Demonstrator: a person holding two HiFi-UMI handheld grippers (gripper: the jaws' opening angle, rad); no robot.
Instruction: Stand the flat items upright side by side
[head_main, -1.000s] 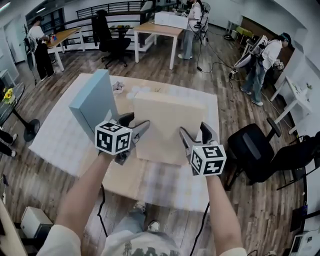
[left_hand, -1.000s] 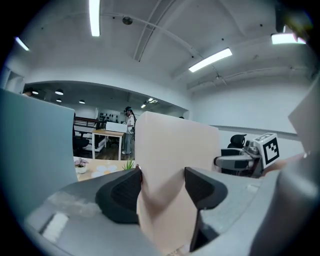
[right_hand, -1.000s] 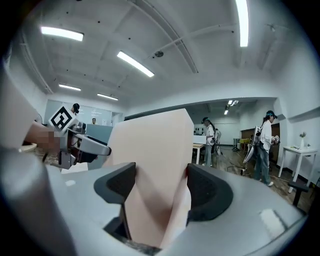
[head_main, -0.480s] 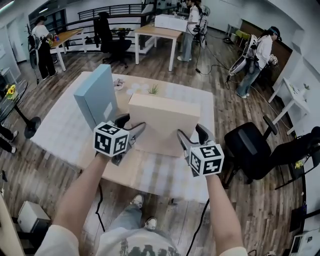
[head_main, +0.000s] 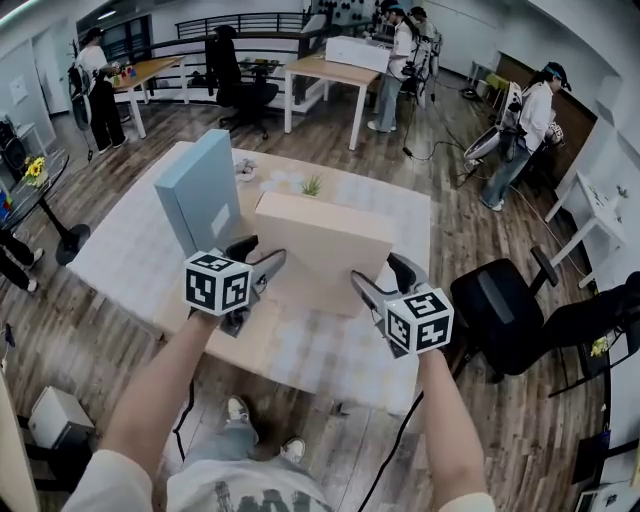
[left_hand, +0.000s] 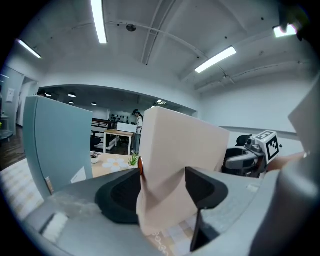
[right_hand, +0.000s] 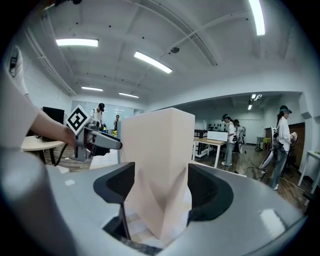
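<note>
Left tool (left_hand: 162, 186): jaws closed on the near left corner of the beige box (head_main: 325, 245), with a pad on each face. Right tool (right_hand: 161, 186): the near right corner of the same box sits between its jaws. Those jaws have just been opening, though both pads look to be touching cardboard.

The box stands upright on its long edge on the surface (head_main: 300, 345), roughly mid-surface. It is just right of the blue box (head_main: 195, 190), which is also upright. There is a gap between the two, and they look angled to each other rather than parallel. A small plant (head_main: 312, 186) sits behind the beige box.

Step in hand, as I read it: settling the second box upright next to the first. The next move likely calls for closing the gap and squaring the faces. Both tools should then let go evenly, since a tall, thin box could tip if one side drags on release.
</note>
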